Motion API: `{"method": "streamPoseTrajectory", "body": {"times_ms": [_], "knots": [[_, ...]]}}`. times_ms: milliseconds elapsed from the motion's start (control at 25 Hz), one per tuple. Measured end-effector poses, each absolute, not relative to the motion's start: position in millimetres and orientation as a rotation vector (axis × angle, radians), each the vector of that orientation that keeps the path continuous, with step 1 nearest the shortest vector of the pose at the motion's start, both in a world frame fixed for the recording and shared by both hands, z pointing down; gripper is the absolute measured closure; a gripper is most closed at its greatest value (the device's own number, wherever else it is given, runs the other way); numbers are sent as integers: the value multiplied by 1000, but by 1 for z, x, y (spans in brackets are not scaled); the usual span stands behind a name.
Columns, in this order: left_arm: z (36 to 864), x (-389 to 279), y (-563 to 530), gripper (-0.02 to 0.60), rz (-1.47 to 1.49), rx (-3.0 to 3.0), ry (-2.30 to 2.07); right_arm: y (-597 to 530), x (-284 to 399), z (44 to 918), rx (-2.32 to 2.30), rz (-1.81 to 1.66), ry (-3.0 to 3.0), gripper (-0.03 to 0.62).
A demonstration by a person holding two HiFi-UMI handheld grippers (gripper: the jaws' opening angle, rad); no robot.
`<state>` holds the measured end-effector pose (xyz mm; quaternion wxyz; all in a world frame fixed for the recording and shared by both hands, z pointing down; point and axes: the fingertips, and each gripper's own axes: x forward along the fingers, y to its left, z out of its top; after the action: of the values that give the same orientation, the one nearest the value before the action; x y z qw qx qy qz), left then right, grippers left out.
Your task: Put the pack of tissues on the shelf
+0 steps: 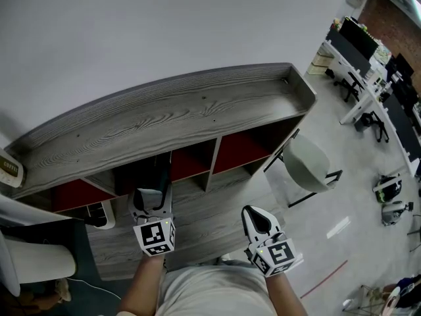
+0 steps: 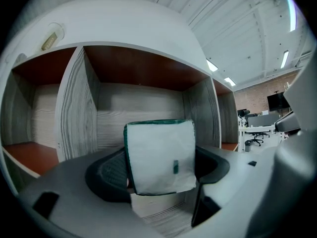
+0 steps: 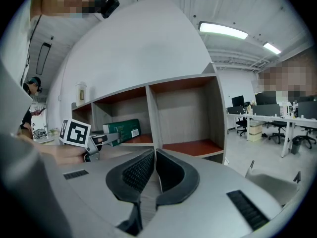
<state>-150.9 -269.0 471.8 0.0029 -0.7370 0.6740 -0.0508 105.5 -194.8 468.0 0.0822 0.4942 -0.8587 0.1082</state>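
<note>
Grey, streaky wood grain is covering the shelf [image 1: 197, 120], its long top curving under a raised lip. The boards inside the compartments are showing a smooth red-brown.

The left hand-held gripper [image 2: 161, 175] is grasping the pack [image 2: 158, 145], a soft, boxy block in white wrap with dark green edging. Its ribbed black pads [image 2: 111, 170] are pressing on the pack from either side. The pack is hanging at the mouth of a middle compartment. In the right gripper view it is reading as a long green box with a barcode label, reaching in over the red-brown board. Whether it is touching that board is hard to tell, since the gripper body is hiding its underside. In the head view the shelf top is cutting off most of the pack, leaving only a dark shape.

The left forearm [image 1: 141, 282] is stretching forward, bare, with the marker cube [image 1: 155, 236] facing up.

The right hand-held gripper [image 3: 155, 157] is staying back from the shelf, beside the person's body. It is pointing at the compartments, with its jaws clenched together on nothing.
</note>
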Motion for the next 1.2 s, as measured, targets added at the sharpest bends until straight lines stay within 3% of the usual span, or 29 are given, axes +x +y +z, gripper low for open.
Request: {"method": "streamPoseTrajectory", "body": {"times_ms": [760,960,1120,1200], "knots": [[472,-152,-255,150,-97,-2418,2096,-187,100,468,1428,326,-2597,554],[476,-147,-243,158,-115,-2432,2081,-185,97,469,1406,331,-2608,554],[476,-139,-240,233,-115,-2448,2063,-183,99,470,1403,334,-2610,554],[476,-134,-240,233,-112,-2462,2048,-182,100,471,1406,335,-2608,554]]}}
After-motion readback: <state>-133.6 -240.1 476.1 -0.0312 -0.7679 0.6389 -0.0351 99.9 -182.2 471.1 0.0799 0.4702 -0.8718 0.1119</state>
